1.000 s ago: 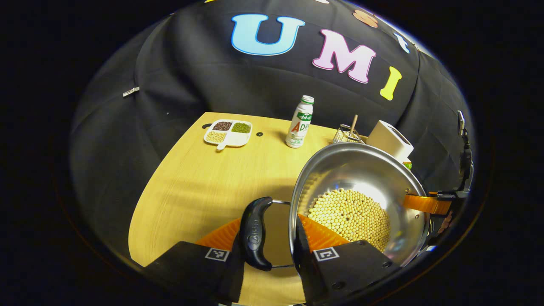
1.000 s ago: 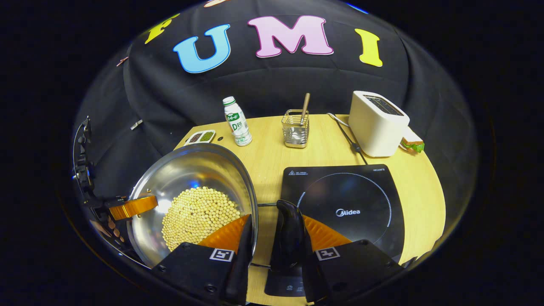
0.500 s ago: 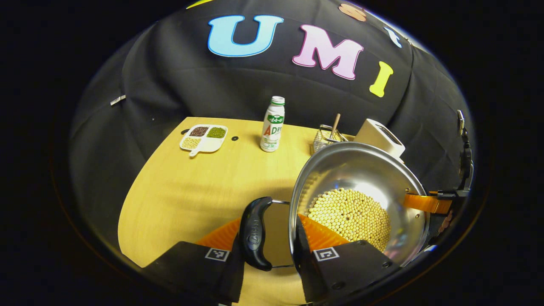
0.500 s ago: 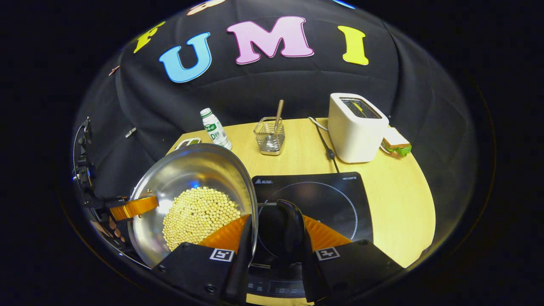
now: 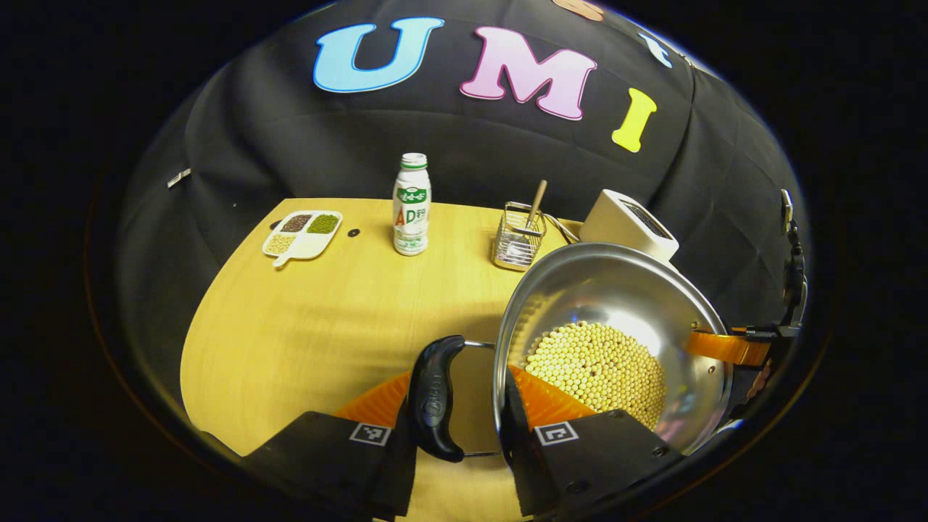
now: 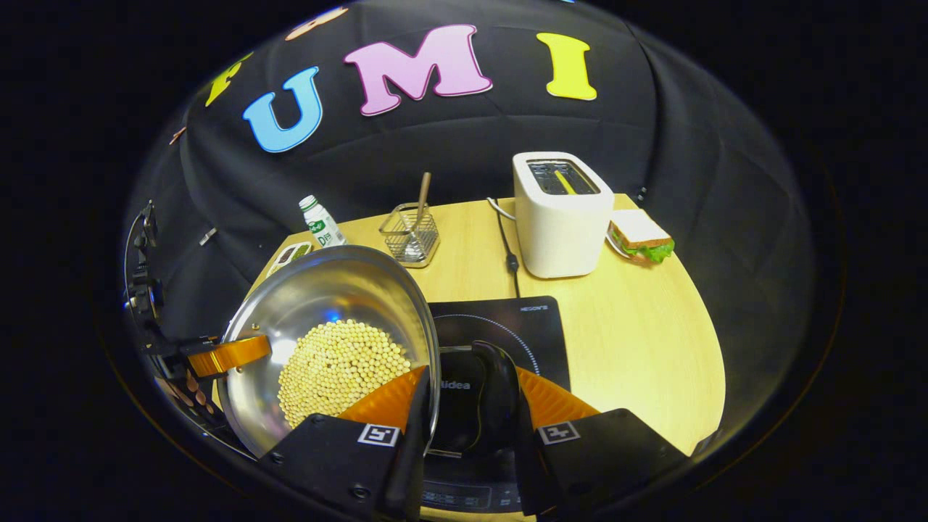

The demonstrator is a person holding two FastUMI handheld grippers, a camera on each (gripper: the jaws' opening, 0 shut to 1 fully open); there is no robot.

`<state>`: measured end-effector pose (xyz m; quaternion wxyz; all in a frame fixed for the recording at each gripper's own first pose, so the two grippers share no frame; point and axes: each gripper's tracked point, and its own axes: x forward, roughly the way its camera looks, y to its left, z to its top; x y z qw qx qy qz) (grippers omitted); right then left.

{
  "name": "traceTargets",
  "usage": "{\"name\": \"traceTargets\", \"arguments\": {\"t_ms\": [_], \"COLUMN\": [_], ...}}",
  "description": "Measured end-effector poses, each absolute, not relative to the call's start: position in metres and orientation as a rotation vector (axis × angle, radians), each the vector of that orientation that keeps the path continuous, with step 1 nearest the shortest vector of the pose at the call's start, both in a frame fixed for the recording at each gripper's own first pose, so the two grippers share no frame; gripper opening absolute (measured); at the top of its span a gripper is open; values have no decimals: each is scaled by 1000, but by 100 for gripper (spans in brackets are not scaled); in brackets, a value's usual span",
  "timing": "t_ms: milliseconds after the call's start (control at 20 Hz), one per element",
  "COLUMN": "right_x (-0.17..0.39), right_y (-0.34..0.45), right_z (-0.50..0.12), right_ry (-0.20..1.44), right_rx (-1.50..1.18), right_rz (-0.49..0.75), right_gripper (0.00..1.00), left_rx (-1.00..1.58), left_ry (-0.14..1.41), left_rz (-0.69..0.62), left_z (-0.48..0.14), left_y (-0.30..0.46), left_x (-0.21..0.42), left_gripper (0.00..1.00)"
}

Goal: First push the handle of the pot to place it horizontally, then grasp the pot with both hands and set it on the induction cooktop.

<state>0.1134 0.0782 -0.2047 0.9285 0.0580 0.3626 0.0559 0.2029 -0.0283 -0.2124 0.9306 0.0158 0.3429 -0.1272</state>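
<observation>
A steel pot (image 5: 616,290) holding soybeans (image 5: 598,366) hangs between my two grippers, above the table. My left gripper (image 5: 458,391) is shut on the pot's black side handle (image 5: 433,397), one finger outside the handle and one inside the rim. My right gripper (image 6: 470,395) is shut the same way on the opposite black handle (image 6: 496,391). The pot (image 6: 326,297) sits at the left of the right gripper view, and the black induction cooktop (image 6: 518,326) lies below that handle and pot edge. Each gripper shows at the pot's far rim in the other's view, the right gripper (image 5: 725,348) and the left gripper (image 6: 225,354).
On the wooden table (image 5: 304,326) stand a drink bottle (image 5: 411,206), a wire basket with a stick (image 5: 518,243) and a divided dish of beans (image 5: 301,232). Behind the cooktop are a white toaster (image 6: 562,217), its cord (image 6: 507,246) and a sandwich (image 6: 641,239).
Both grippers have carried the pot to the right. The cooktop has slid in under the pot's right handle, and the table things have drifted left in both views. Both grips are unchanged.
</observation>
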Motion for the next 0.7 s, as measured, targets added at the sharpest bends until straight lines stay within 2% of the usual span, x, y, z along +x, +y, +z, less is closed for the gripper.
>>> {"name": "traceTargets", "arguments": {"t_ms": [50, 100, 150, 700], "right_x": [116, 118, 121, 133], "right_y": [70, 63, 55, 4], "right_z": [-206, -208, -210, -240], "right_ry": [745, 748, 749, 792], "right_rx": [120, 122, 123, 126], "right_rz": [112, 109, 107, 102], "right_gripper": [50, 50, 54, 54], "left_rx": [34, 34, 35, 23], "left_ry": [704, 706, 711, 734], "left_rz": [-263, -264, -265, -251], "left_z": [-215, -217, -221, -256], "left_y": [-36, -43, -51, -100], "left_x": [205, 206, 207, 210], "left_gripper": [57, 57, 57, 57]}}
